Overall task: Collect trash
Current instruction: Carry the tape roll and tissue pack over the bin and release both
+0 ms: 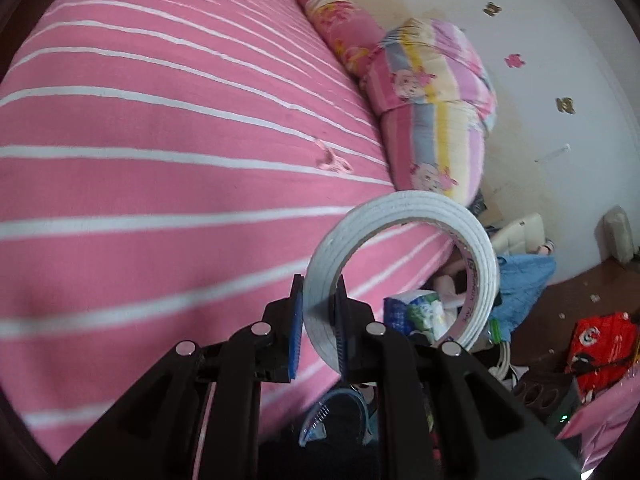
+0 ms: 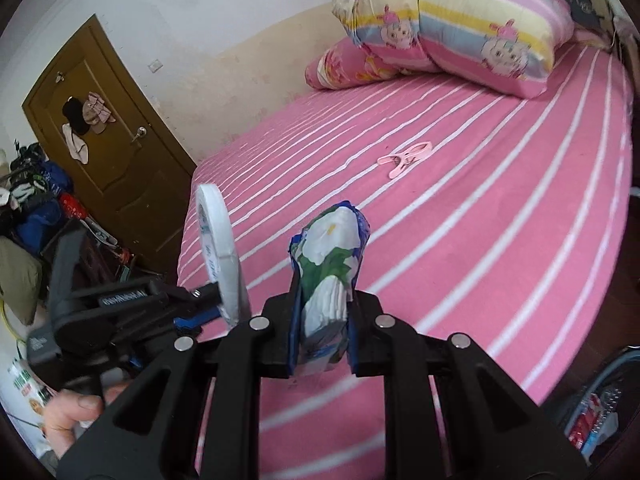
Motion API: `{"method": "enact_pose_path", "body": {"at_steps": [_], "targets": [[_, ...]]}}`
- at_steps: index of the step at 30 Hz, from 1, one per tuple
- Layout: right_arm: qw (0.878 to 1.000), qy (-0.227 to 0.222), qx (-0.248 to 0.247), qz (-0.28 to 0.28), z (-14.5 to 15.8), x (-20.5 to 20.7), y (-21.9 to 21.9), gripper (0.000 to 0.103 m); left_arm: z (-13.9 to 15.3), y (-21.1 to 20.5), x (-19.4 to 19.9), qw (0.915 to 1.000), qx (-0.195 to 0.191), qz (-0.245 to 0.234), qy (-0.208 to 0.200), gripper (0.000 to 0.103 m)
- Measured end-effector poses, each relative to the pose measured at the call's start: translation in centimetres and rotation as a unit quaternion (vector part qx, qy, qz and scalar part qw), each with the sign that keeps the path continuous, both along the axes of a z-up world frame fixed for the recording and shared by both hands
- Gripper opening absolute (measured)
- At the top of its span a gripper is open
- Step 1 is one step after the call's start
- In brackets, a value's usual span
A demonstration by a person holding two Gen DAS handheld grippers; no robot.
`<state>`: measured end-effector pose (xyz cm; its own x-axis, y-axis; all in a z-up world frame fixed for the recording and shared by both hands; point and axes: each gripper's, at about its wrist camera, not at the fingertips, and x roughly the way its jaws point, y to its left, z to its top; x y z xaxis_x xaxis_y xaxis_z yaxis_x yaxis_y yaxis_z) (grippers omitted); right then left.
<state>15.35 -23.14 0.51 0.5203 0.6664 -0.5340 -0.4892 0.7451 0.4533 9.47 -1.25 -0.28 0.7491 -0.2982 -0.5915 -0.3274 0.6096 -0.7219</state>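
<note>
Left tongs (image 1: pixel 318 320) pinch the wall of a tape roll (image 1: pixel 404 268), held above the bed (image 1: pixel 160 160) edge. Right tongs (image 2: pixel 322 320) clamp a tissue pack (image 2: pixel 332 268) over the bed. A pink clip (image 2: pixel 406 158) lies mid-bed, open sheet around it. Floor clutter beyond the edge is blurred.

Bed sheet (image 2: pixel 480 208): pink, thin white stripes. Clothes peg (image 2: pixel 406 157): pale pink. Tape roll (image 1: pixel 400 268): white. Tissue pack (image 2: pixel 330 264): blue edge, white and green print. Folded quilt (image 2: pixel 460 20): pink, yellow, blue, lilac bands with cartoon figures. Door (image 2: pixel 112 128): brown. Claws: black, blue pads.
</note>
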Motion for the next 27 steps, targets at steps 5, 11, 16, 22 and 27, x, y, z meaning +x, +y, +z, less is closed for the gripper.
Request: {"method": "enact_pose_path", "body": {"at_steps": [5, 11, 16, 22, 27], "targets": [[0.999, -0.015, 0.029, -0.022, 1.9, -5.1, -4.0, 0.018, 2.5, -3.1, -2.6, 0.9997, 0.008, -0.017, -0.018, 0.013], [0.997, -0.030, 0.051, -0.045, 3.5, -8.6, -8.5, 0.018, 5.3, -7.4, -3.9, 0.9976, 0.021, -0.054, -0.039, 0.013], [0.995, -0.038, 0.056, -0.078, 4.1, -10.2, -12.6, 0.018, 6.6, -12.1, -4.1, 0.9938, 0.040, -0.093, -0.044, 0.013], [0.992, -0.031, 0.059, -0.111, 4.2, -12.2, -16.5, 0.018, 6.0, -18.3, -4.0, 0.9860, 0.065, -0.150, -0.034, 0.013], [0.987, -0.021, 0.054, -0.148, 3.0, -13.4, -20.7, 0.018, 4.0, -22.4, -3.1, 0.9788, 0.072, -0.191, -0.014, 0.013]]}}
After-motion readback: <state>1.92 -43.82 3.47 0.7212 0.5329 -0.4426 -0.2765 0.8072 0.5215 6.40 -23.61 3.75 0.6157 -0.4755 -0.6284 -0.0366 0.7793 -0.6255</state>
